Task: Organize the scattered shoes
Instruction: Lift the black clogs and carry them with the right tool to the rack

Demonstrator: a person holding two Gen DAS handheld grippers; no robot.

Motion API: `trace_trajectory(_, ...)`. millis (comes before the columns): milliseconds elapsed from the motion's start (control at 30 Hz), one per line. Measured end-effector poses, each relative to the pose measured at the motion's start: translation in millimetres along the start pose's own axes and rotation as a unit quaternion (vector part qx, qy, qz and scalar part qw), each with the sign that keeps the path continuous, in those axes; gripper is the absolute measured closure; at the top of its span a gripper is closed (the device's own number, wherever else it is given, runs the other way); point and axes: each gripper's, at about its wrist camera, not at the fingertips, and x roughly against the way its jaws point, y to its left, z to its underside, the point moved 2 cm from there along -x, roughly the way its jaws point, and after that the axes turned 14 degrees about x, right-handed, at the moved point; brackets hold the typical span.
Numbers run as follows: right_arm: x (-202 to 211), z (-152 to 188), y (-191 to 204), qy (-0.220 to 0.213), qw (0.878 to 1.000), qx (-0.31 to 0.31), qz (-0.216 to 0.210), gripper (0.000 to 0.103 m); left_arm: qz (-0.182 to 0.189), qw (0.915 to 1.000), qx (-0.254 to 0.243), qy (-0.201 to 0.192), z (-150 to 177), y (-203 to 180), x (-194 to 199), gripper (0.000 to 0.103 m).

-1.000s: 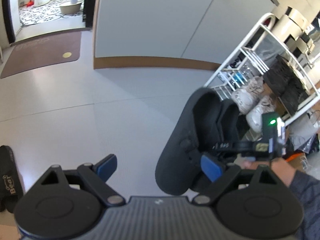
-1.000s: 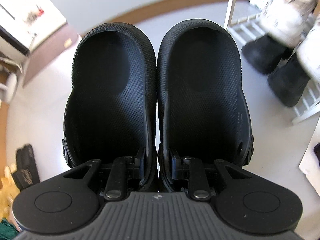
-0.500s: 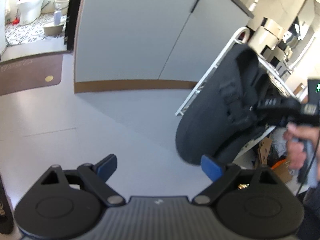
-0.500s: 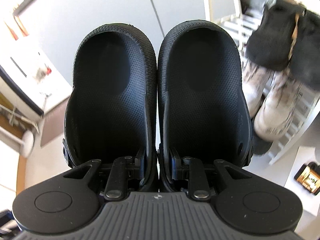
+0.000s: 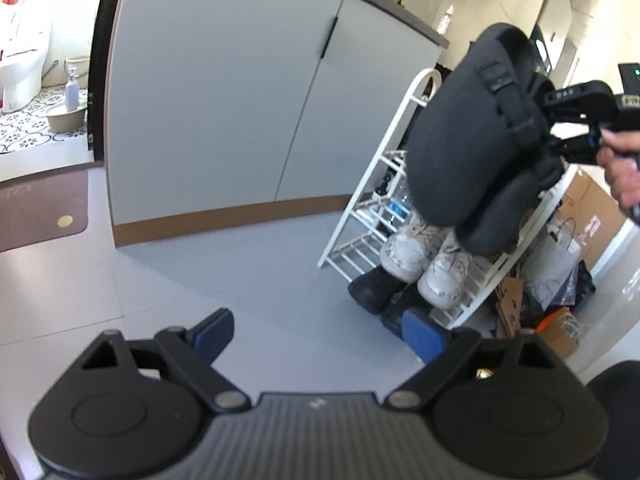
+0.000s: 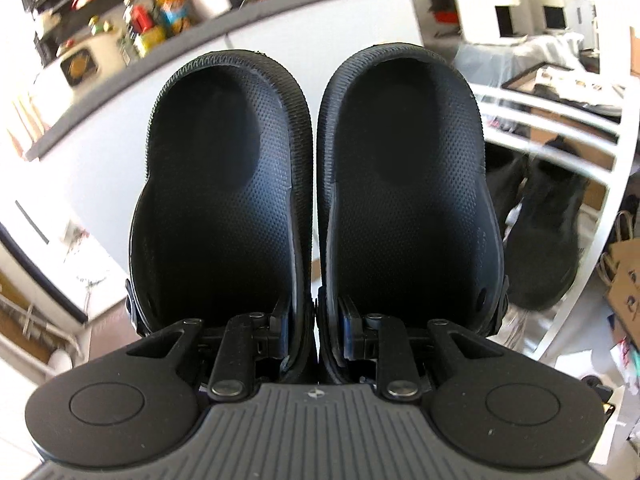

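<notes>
My right gripper is shut on a pair of black clogs, pinching their inner heel walls together so both hang side by side. In the left wrist view the same clogs are held high in the air in front of the white shoe rack, soles toward me, with the right gripper and a hand behind them. My left gripper stands open over the pale floor with nothing between its blue pads.
The rack holds white sneakers and black shoes low down, and black boots on a shelf. Grey cabinet doors stand behind. Cardboard boxes and paper bags crowd the rack's right side. A brown mat lies left.
The right gripper has lifted the clogs from near the floor up to the top of the rack. The left gripper drifted slightly and now faces the rack more.
</notes>
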Motion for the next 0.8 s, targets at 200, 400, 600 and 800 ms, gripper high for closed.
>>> trace_trajectory(200, 32.5, -39.2, -22.7, -0.028, 0.999, -0.017, 0.041, 0.077, 0.026, 0.9988, -0.027, -0.030, -0.9, -11.7, 7.6, 0.010)
trace_trajectory(400, 35.0, -81.2, -57.3, -0.038, 0.996, -0.048, 0.071, 0.077, 0.047, 0.9977, -0.034, -0.034, 0.0, -22.3, 4.6, 0.010)
trace_trajectory(600, 26.2, -106.0, -85.6, -0.040, 0.993, -0.060, 0.093, 0.077, 0.042, 0.9982, -0.029, -0.032, -1.2, -23.1, 0.3, 0.010)
trace_trajectory(800, 7.9, -120.4, -116.1, -0.019, 0.985, -0.113, 0.126, 0.077, 0.034, 0.9988, -0.021, -0.028, -3.3, -19.9, -2.5, 0.010)
